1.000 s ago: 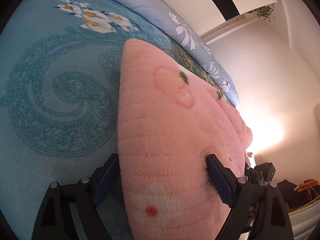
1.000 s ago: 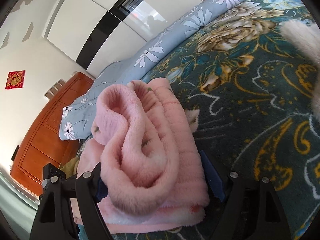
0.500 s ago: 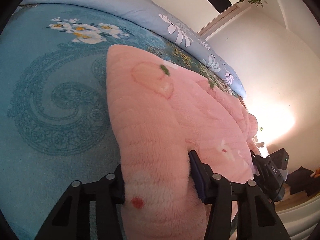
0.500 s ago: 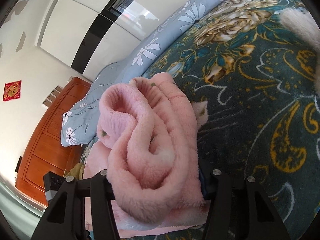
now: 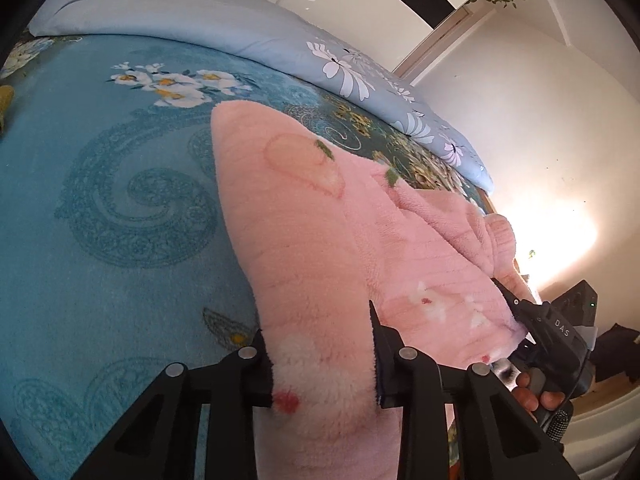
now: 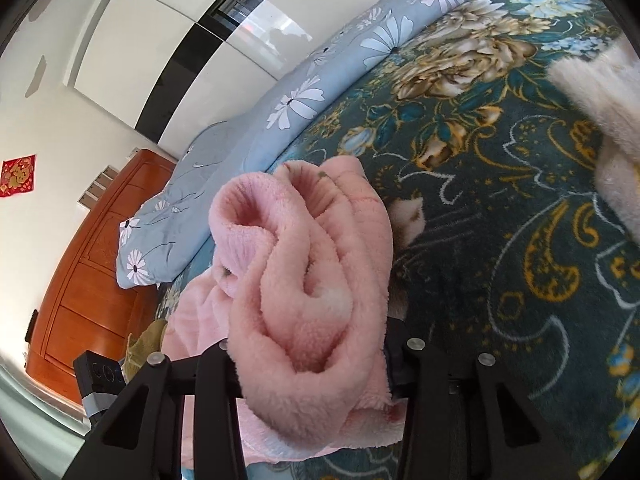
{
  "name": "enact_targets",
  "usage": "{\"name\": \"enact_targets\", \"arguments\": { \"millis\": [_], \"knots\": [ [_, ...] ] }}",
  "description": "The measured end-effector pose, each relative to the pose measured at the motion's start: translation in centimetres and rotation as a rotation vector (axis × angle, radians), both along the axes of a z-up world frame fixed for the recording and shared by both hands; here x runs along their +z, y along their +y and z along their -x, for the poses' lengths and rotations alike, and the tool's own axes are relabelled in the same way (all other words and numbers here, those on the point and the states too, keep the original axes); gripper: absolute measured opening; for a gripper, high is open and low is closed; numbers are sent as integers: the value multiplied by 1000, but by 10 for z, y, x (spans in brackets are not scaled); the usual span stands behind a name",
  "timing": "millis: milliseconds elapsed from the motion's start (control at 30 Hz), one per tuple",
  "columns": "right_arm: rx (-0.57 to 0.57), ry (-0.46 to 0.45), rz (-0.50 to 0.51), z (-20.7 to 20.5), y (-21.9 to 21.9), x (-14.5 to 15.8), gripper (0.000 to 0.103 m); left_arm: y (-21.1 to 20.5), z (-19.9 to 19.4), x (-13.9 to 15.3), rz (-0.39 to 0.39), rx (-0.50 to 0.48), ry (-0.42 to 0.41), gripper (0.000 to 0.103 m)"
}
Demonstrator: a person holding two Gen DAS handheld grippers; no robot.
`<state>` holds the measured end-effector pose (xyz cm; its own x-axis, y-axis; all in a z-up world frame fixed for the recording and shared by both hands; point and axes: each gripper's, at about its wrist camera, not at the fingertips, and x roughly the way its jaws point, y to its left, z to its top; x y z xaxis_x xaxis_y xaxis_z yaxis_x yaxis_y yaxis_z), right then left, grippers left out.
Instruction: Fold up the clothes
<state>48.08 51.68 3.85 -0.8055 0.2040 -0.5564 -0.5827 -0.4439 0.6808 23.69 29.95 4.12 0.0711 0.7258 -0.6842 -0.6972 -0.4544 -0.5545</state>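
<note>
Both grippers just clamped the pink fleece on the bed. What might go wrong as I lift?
1. The right gripper has been closing on a thick bunched roll of the pink fleece; layers may slip out unevenly.
2. The left gripper, also closing, pinches only an edge fold, so it could pull free.
3. The cream garment lies nearby and could get dragged.

left wrist view: sits close behind left gripper [image 5: 320,354], looks down-forward over pink fleece garment [image 5: 304,240] and teal bedspread [image 5: 100,220] toward far pale-blue quilt [image 5: 240,28]. right wrist view: same closeness behind right gripper [image 6: 308,356], faces quilt, wardrobe. shared: garment, bedspread, quilt; right gripper shows at right edge of left view.
</note>
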Motion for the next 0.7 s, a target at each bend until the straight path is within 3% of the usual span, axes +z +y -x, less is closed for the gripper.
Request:
{"name": "enact_targets", "arguments": {
  "millis": [300,567,700],
  "knots": [
    [34,-19,-77,-43,-48,21,43,-43,-34,7,-74,-46,-49,33],
    [27,-53,-18,-51,-51,-7,45,-51,-29,-30,-28,-16,-142,35],
    [38,-110,-90,-47,-52,11,55,-51,-31,-27,-23,-25,-116,39]
  ]
}}
